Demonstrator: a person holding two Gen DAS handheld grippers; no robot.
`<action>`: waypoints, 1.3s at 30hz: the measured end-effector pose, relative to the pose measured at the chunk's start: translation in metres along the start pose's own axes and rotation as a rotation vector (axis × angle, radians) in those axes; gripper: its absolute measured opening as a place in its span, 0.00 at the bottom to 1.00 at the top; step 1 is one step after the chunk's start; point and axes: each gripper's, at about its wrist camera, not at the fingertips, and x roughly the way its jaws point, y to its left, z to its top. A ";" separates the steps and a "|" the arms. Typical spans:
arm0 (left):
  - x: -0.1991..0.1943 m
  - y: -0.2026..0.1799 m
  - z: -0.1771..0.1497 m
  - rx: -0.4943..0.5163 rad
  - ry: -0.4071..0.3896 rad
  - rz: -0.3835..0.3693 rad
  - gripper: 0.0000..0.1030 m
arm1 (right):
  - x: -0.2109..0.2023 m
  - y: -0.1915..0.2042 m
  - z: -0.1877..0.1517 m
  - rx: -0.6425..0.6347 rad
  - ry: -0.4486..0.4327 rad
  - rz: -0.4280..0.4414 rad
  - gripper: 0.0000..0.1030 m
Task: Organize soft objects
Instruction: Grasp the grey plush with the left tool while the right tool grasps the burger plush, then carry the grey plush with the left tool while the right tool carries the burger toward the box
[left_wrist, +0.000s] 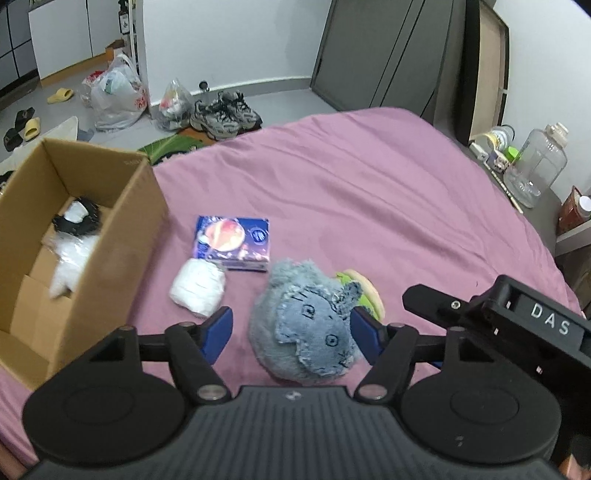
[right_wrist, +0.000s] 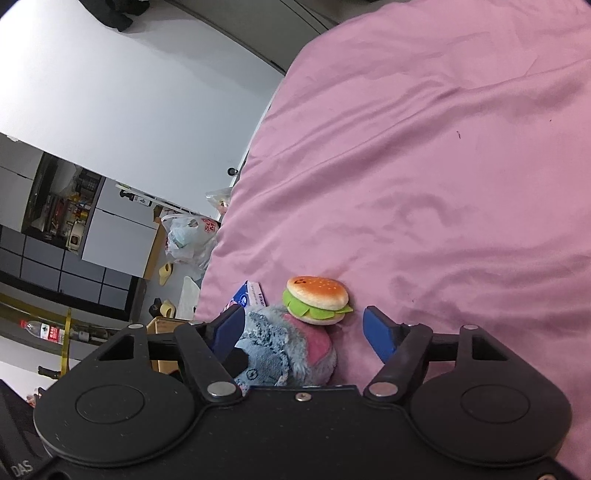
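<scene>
On the pink bedsheet (left_wrist: 369, 192), left to right. Cardboard box (left_wrist: 122, 236), open-topped, at the bed's left edge; holds a white furry item with a black piece on top, seemingly already sorted. White soft bundle (left_wrist: 198, 291), lying loose just right of the box. Blue printed tissue pack (left_wrist: 233, 243), touching the bundle on its far side. Grey-blue plush animal (left_wrist: 306, 332), round, denim ears and stitched face, resting on the sheet; this looks to be the piece in hand. Left gripper (left_wrist: 291, 328): jaws apart and straddling the plush, the right blue pad at or very near its ear, the left pad clear of it with sheet showing between, so no grip yet. Plush hamburger (right_wrist: 317, 300), small, leaning against the far side of the plush animal. Right gripper (right_wrist: 303, 332): jaws apart, the left pad close against the plush animal's fur, the right pad well clear over bare sheet, nothing clamped; the hamburger sits just beyond its fingertips. Judged step: picking a soft toy for the box. Next move calls for closing squarely on the plush body, not an ear, then carrying it left. In the way: bundle and tissue pack lie between toy and box; the two grippers crowd one toy; lifting it may tip the hamburger.
</scene>
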 end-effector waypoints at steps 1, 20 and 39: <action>0.004 -0.001 0.000 -0.006 0.008 0.004 0.65 | 0.002 -0.001 0.001 0.006 0.005 0.003 0.68; 0.015 -0.004 0.010 -0.047 0.019 0.010 0.22 | 0.049 -0.010 0.008 0.052 0.102 -0.018 0.61; -0.028 0.028 0.009 -0.072 -0.044 -0.057 0.18 | -0.011 0.012 -0.006 -0.043 -0.046 -0.026 0.36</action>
